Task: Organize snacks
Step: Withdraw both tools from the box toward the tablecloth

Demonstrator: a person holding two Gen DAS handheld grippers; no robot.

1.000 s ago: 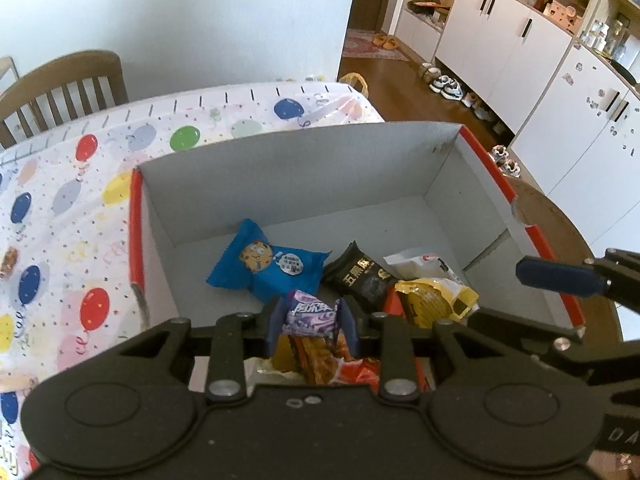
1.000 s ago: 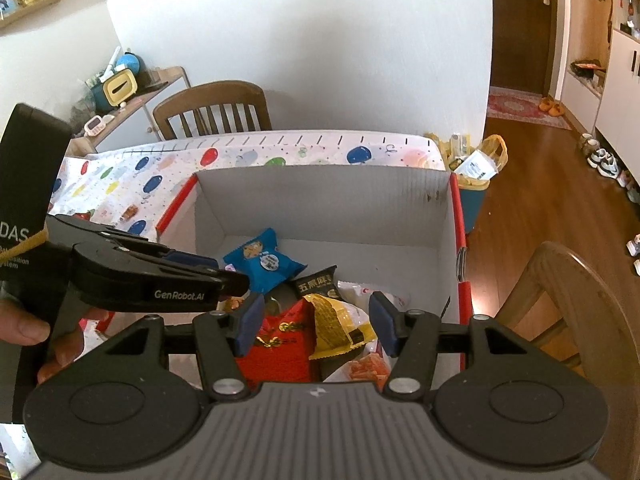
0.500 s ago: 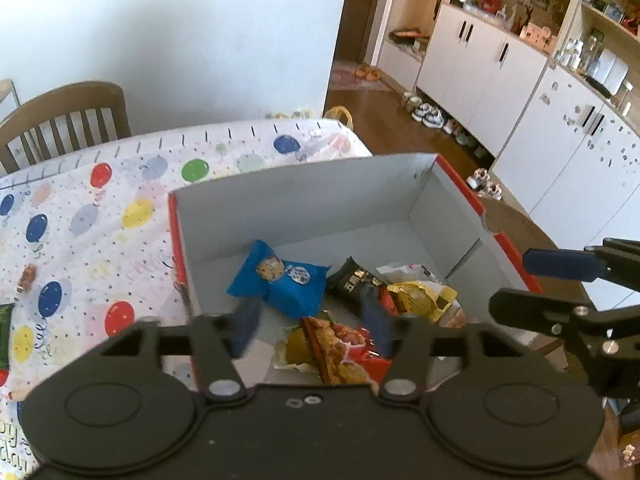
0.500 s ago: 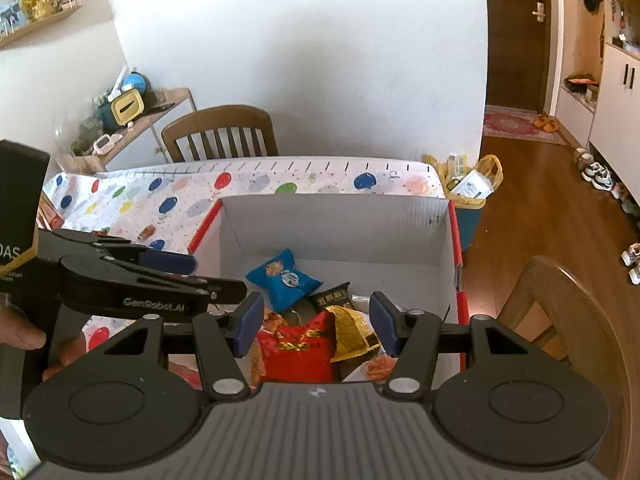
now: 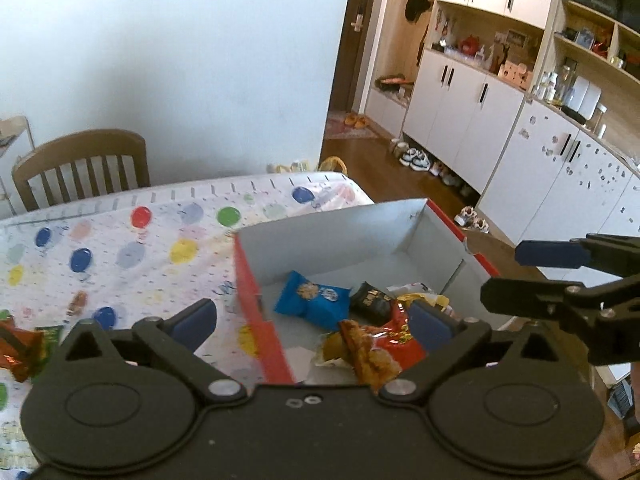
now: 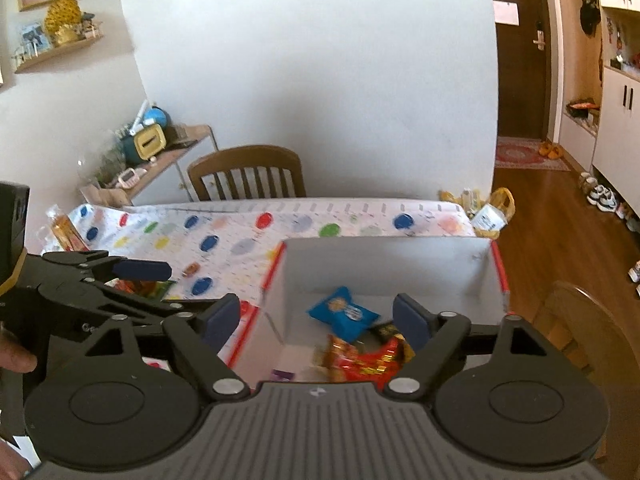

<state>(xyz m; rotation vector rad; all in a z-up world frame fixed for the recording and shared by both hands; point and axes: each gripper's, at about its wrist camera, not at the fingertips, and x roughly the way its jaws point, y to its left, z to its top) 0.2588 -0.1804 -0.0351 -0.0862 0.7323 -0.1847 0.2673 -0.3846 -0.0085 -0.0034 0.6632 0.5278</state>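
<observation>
Box [image 5: 256, 304] w/ blue pkt [image 5: 310, 300], maybe chips [image 5: 372, 356]

Bright daylight fills my room, washing the white wall [image 6: 312, 60] pale. Fisheye bends both views hard at the dark corners. The snack packets [image 6: 360, 356] at lower centre smear with motion blur; soft shadows only.

We see a wooden chair [image 6: 245, 172] against the white wall behind the table, whose cloth [image 5: 120, 248] carries coloured balloon spots. White cabinets [image 5: 460, 108] line the hallway, with shoes [image 5: 416, 158] on the wooden floor below them. A yellow radio-like box [image 6: 149, 143] sits on a side shelf [image 6: 176, 156]
</observation>
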